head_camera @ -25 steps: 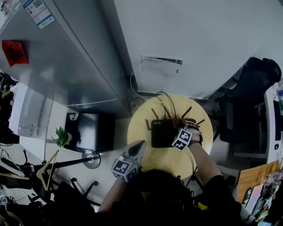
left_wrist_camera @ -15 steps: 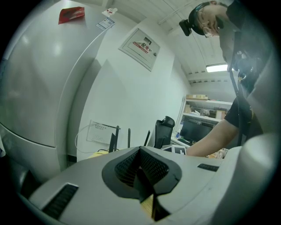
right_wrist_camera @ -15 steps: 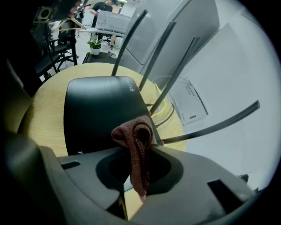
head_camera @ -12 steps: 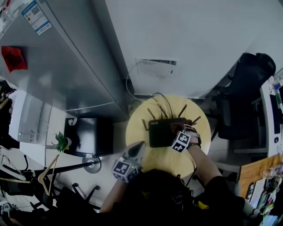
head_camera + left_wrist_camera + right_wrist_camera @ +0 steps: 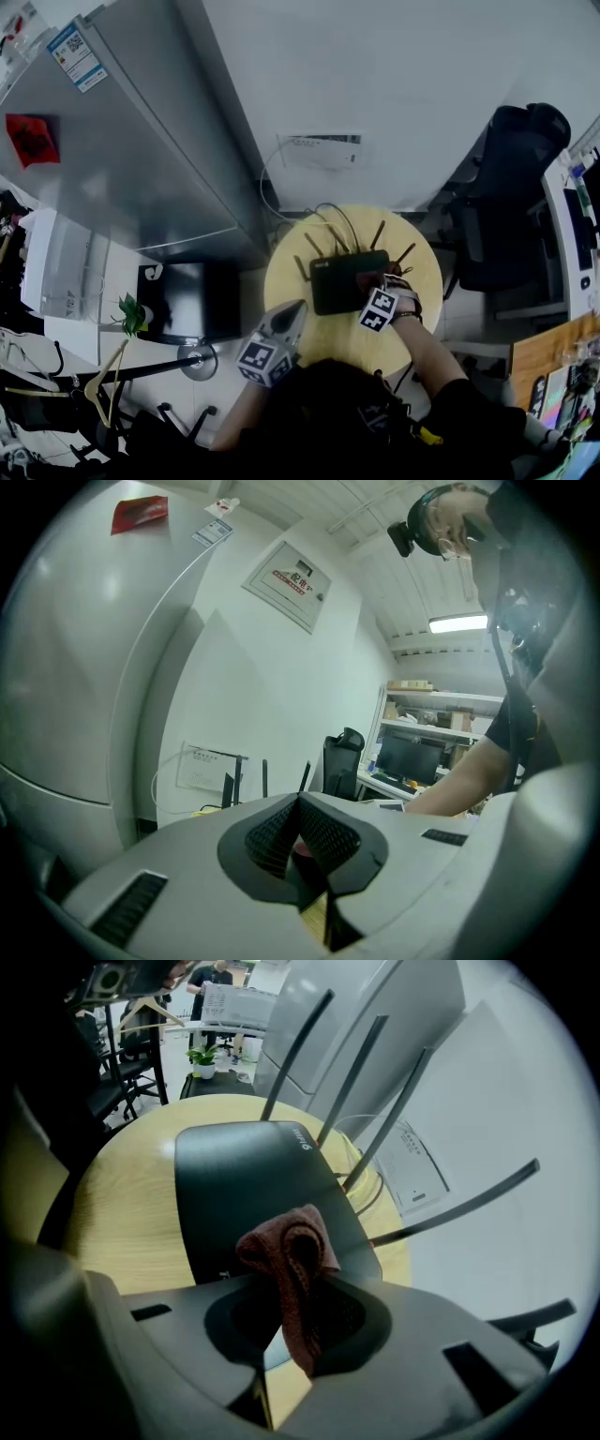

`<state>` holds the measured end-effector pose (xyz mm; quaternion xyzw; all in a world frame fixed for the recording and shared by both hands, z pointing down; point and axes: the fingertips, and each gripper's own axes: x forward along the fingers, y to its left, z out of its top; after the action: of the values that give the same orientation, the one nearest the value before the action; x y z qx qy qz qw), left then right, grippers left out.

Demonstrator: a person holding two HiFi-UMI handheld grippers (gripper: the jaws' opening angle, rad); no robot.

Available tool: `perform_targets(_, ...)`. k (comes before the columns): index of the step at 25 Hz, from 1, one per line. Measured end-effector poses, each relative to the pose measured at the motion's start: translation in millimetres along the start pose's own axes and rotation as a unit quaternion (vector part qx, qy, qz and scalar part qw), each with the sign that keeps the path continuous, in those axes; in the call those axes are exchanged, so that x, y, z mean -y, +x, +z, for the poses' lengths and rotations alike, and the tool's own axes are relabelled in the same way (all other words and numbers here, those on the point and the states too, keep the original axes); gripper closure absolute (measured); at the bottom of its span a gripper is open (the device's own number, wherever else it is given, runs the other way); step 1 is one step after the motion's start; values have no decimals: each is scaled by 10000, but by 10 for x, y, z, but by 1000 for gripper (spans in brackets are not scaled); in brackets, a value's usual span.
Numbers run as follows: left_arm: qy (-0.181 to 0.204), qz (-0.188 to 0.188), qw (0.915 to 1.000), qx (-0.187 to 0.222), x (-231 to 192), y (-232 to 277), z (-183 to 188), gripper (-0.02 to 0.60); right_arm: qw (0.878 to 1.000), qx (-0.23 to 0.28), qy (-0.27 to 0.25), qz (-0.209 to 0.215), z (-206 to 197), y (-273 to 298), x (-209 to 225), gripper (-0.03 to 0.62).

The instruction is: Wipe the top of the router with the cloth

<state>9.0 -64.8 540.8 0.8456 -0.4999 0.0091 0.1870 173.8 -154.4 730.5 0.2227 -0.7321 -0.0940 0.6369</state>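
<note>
- Reddish-brown cloth [image 5: 291,1251], clenched in my right gripper [image 5: 286,1333], sits at the right end of the black router [image 5: 239,1180].
- My left gripper [image 5: 305,850] hangs closed, empty.
- I judge most of the top unwiped.

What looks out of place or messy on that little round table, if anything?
Nothing stands out. The black router lies flat on the round wooden table, its antennas raised, with no spill or visible damage. The reddish cloth is merely bunched in the right gripper's jaws, over the router's top.
</note>
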Motion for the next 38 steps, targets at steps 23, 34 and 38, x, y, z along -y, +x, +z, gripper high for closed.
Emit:
perform_targets(23,59,-989,9951,28,216,212,35,579,9969,-338,413,586,-297,-280,-524,530)
perform_targets(34,135,-1210,9926,44,-18,-46,86,580,9931,-679,871,390,-327,-314,-619,530)
perform_targets(38,169,-1246,9921,-9,-170,-176,54,580,9896,-762,1168,343,-316,-328,-698,530)
